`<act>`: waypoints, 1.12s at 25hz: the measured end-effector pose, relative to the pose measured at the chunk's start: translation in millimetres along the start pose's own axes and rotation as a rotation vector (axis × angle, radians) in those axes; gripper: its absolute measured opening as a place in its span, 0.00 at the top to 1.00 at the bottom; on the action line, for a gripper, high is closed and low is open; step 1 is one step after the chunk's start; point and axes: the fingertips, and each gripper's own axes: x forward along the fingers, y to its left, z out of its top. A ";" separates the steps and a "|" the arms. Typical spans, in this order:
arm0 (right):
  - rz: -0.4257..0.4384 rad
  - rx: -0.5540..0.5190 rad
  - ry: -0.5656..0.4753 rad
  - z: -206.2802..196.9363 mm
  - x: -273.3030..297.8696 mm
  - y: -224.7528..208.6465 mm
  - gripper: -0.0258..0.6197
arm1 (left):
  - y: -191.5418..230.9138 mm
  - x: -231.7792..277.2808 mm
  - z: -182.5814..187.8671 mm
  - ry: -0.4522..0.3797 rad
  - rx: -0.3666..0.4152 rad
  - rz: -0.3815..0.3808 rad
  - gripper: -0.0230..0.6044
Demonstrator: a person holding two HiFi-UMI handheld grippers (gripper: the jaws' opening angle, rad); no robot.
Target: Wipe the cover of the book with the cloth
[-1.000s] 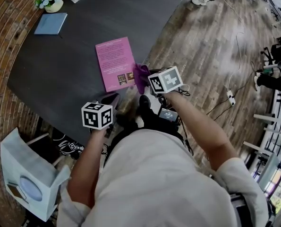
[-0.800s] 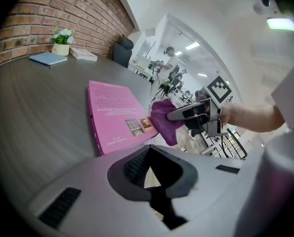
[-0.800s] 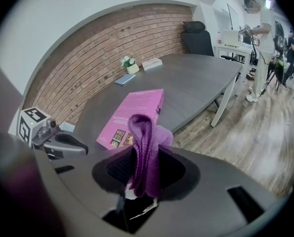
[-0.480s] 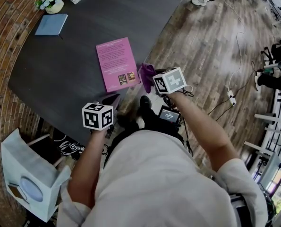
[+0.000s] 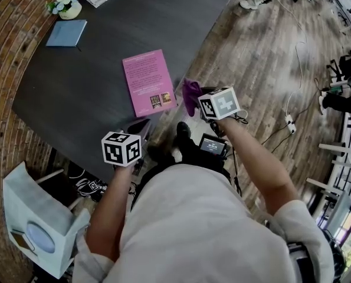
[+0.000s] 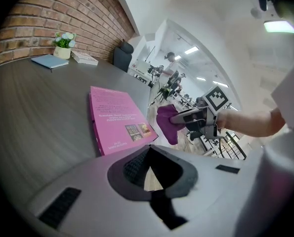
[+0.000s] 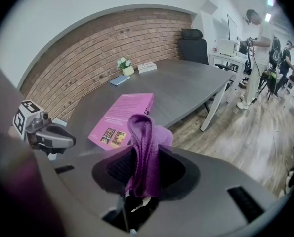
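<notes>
My right gripper (image 7: pixel 145 164) is clamped on the bunched purple cloth (image 7: pixel 147 132), ready to wipe. The pink book (image 5: pixel 148 81) lies flat at the table (image 5: pixel 69 93) edge, just beside the cloth. My left gripper (image 6: pixel 147 154) has its jaws together, empty, held clear.

The worktop (image 5: pixel 75 87) is seen steeply from above in the head view. In both gripper views it is viewed low and close from its near edge; the pink book (image 5: pixel 148 81) is shared by all three.

Soft woven cloth (image 7: pixel 144 147), smooth paper-covered book (image 5: pixel 148 82), matt grey table (image 5: pixel 75 81), rough brick wall (image 7: pixel 112 38).
</notes>
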 end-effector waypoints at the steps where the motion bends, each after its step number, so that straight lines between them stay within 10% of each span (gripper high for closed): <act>1: -0.001 0.001 -0.005 1.2 -2.3 -0.4 0.76 | -0.7 -1.6 1.6 -0.007 -0.003 -0.003 0.95; 15: 0.014 0.046 -0.136 18.0 -47.8 9.2 0.76 | -16.5 -61.0 43.2 -0.266 -0.092 -0.113 0.95; 28: 0.081 0.081 -0.339 33.2 -106.1 63.3 0.76 | -45.6 -120.8 56.6 -0.386 -0.010 -0.230 0.95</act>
